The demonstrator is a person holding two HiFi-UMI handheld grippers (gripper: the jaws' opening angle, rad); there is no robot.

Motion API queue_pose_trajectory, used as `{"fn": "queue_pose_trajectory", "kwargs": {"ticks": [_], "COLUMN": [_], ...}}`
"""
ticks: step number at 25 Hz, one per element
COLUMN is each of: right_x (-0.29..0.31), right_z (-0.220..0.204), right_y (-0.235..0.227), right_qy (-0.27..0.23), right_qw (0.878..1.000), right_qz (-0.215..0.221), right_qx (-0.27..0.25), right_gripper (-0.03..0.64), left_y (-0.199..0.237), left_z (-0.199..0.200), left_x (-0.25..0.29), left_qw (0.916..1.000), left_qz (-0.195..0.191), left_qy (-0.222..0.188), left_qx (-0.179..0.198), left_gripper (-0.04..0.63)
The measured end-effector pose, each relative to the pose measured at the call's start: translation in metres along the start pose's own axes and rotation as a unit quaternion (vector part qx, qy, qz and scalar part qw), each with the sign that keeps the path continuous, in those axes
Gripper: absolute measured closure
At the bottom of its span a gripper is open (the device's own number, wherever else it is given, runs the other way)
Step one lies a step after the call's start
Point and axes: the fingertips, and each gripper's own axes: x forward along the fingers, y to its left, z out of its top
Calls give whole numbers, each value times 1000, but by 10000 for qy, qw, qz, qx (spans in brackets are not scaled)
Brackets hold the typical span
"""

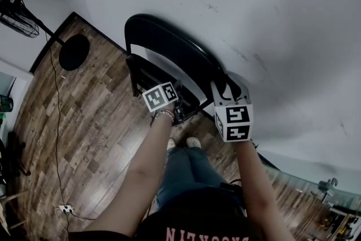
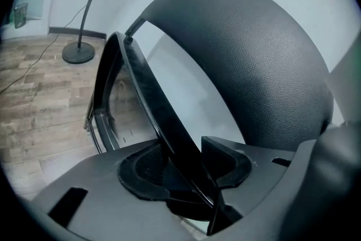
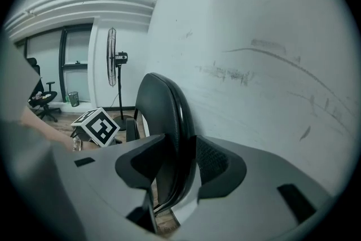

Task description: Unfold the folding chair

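Nearest to me, both arms reach out over the wooden floor (image 1: pixel 84 121), each with a tool already on the folding chair (image 1: pixel 169 48). The left hand-held gripper (image 2: pixel 186 172) is closed on a thin, glossy black edge that I take to be the folded-up seat (image 2: pixel 146 104). The edge runs slantwise between the pads, low on the chair. I judge that grip is there so the seat can be swung out and down. The right hand-held gripper (image 3: pixel 180 163) is clamped higher up on the rim of the padded backrest (image 3: pixel 161 110), one pad on each face. That hold looks meant to steady the frame while the other side pulls.

The chair itself stands upright and still flat, close against the white wall (image 1: pixel 254 20), just ahead of the person's feet. Seat and backrest lie nearly parallel, so the unfolding has not begun. Leaning there, it could slide along the wall if I pull the seat without bracing the back.

Farther off to the left, a standing fan (image 1: pixel 17 14) sits well apart from the work.
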Motion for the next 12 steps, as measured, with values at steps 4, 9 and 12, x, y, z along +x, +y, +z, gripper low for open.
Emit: {"fn": "queue_pose_trajectory", "kwargs": {"ticks": [4, 9, 12], "right_x": [-8, -18, -21], "right_z": [-1, 0, -1], "right_y": [11, 25, 29], "right_qy": [-51, -103, -184], "right_qw": [10000, 9998, 9995], "right_qz": [3, 101, 118], "right_qx": [-46, -139, -241], "right_gripper": [463, 465, 462], "left_y": [4, 11, 14], "left_z": [-4, -7, -10], "left_x": [-9, -23, -29], "left_qw": [10000, 9998, 9996], "left_qz": [17, 46, 87], "left_qy": [-56, -197, -251], "left_qx": [2, 14, -22], "left_gripper": [414, 411, 411]}}
